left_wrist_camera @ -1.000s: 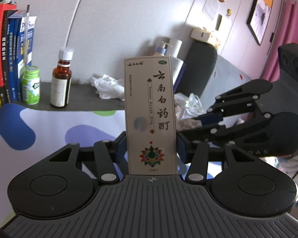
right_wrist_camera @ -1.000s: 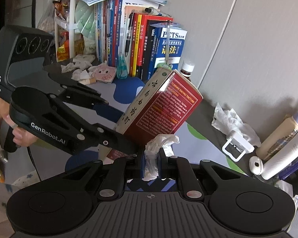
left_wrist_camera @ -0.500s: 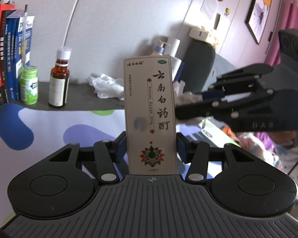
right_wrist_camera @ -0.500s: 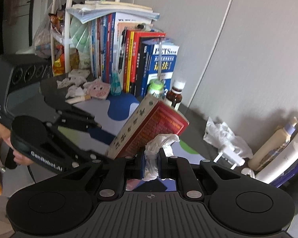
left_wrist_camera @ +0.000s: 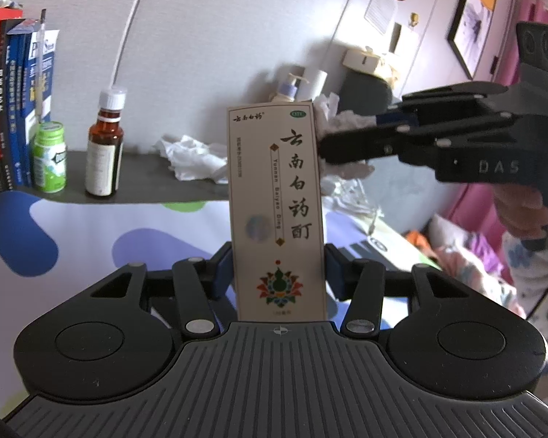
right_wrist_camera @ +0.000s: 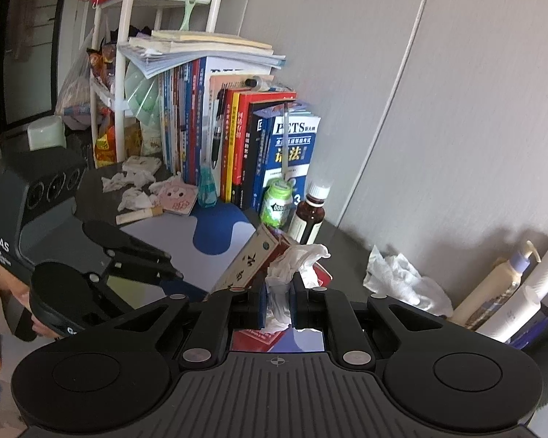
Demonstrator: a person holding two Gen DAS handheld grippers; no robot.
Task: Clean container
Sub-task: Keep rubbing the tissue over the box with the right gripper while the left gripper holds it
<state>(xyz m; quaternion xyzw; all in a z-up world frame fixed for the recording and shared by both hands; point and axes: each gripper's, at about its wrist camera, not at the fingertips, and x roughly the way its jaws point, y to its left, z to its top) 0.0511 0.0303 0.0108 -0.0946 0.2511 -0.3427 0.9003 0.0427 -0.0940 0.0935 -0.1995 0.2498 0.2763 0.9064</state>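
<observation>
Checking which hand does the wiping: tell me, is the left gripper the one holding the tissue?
No, the left gripper clamps the medicine box, while the right gripper pinches the tissue.

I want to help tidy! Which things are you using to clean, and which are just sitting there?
Using: medicine box in the left gripper; tissue wad in the right gripper.

Just sitting: brown bottle, green jar, books, crumpled tissue, lotion bottle.

Left gripper (left_wrist_camera: pixel 278 273) and right gripper (right_wrist_camera: pixel 278 301), fingers clamped.
</observation>
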